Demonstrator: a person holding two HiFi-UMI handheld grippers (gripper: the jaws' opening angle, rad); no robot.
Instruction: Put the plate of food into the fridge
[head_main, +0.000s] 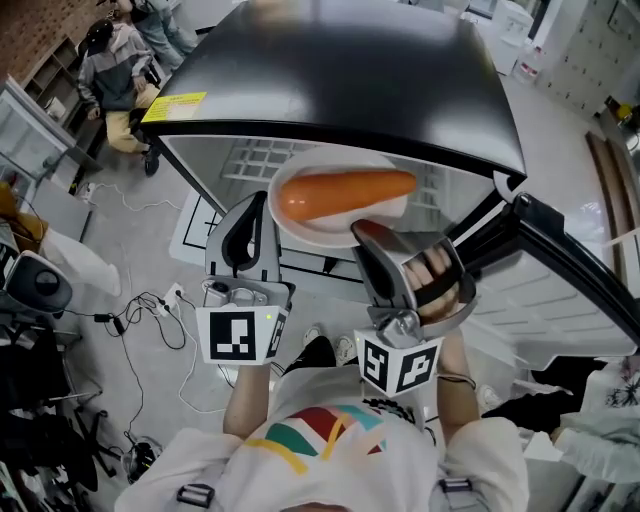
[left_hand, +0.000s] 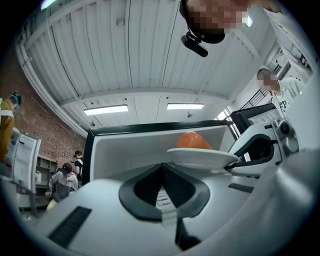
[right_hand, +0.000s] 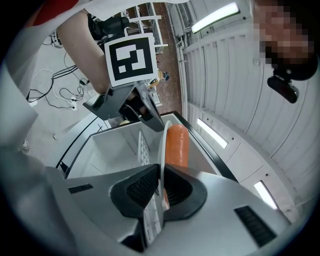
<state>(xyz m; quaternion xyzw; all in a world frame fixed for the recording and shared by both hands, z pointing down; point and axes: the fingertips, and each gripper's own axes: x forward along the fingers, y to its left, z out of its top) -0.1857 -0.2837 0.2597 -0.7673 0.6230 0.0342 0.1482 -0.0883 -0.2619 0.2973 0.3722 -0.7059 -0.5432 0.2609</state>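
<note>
A white plate (head_main: 318, 228) carries a long orange piece of food (head_main: 345, 193). It is held level in front of the open black-topped fridge (head_main: 340, 70), over the white inside. My right gripper (head_main: 372, 240) is shut on the plate's near rim. In the right gripper view the rim (right_hand: 162, 145) runs between the pads, with the food (right_hand: 176, 145) beyond. My left gripper (head_main: 248, 232) hovers just left of the plate with its jaws together and nothing in them. The left gripper view shows the plate (left_hand: 200, 157) off to the right, apart from the jaws.
A wire shelf (head_main: 255, 160) shows inside the fridge. The fridge door (head_main: 570, 260) stands open at the right. People (head_main: 115, 65) sit at the far left, and cables (head_main: 150, 310) lie on the floor below them.
</note>
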